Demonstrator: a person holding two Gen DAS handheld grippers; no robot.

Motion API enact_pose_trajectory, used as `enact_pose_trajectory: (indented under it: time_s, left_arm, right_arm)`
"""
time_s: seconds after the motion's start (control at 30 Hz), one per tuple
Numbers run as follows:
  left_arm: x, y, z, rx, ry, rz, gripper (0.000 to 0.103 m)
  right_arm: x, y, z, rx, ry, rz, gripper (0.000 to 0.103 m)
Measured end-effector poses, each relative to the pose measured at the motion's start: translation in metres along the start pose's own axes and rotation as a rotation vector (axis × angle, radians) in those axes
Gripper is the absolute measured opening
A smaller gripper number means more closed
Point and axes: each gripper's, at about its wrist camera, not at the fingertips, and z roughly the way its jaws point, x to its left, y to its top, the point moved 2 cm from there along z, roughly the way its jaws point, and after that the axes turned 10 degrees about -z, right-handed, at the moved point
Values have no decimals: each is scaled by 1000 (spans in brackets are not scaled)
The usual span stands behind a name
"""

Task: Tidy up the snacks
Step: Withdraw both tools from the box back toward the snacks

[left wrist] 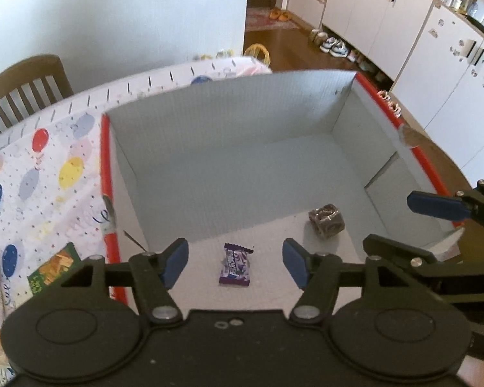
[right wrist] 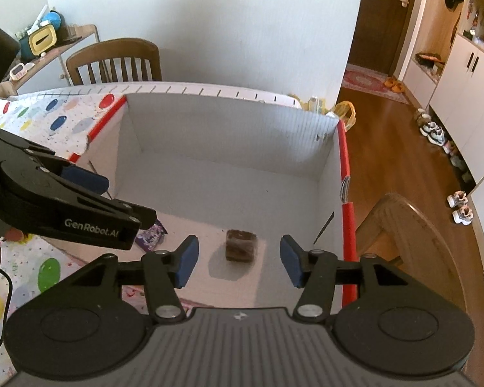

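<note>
A round table covered with a balloon-print tablecloth stood in a room with white cabinets, a wood floor and a wooden chair against the wall. On the cloth sat a large open cardboard box with white inner walls and red-edged rims, and both grippers hovered above its near end. The left gripper had its blue-padded fingers spread wide and gripped nothing; directly between and below them, on the box floor, lay a purple candy wrapper, flat and apart from either pad. A little farther in and to the right of it, near the right wall, rested a brown foil-wrapped cube snack, well clear of the purple one. In the right wrist view the right gripper also stood wide apart and empty, with the same brown cube on the box floor between its fingers, touching neither. The left gripper's black body crossed the left side of that view, partly hiding the purple candy wrapper. Outside the box, on the tablecloth beside its left wall, a green snack packet lay half hidden behind the left gripper's frame. Shoes were lined along the cabinets on the floor.
</note>
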Motion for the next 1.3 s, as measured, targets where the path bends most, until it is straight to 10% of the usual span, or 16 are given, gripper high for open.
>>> enact_pose_trajectory:
  time_s: [1.3]
  left_arm:
    - [153,-88,-182,-354,-29,-24,101]
  right_arm:
    - [171,33,-115,-274,93,10,85]
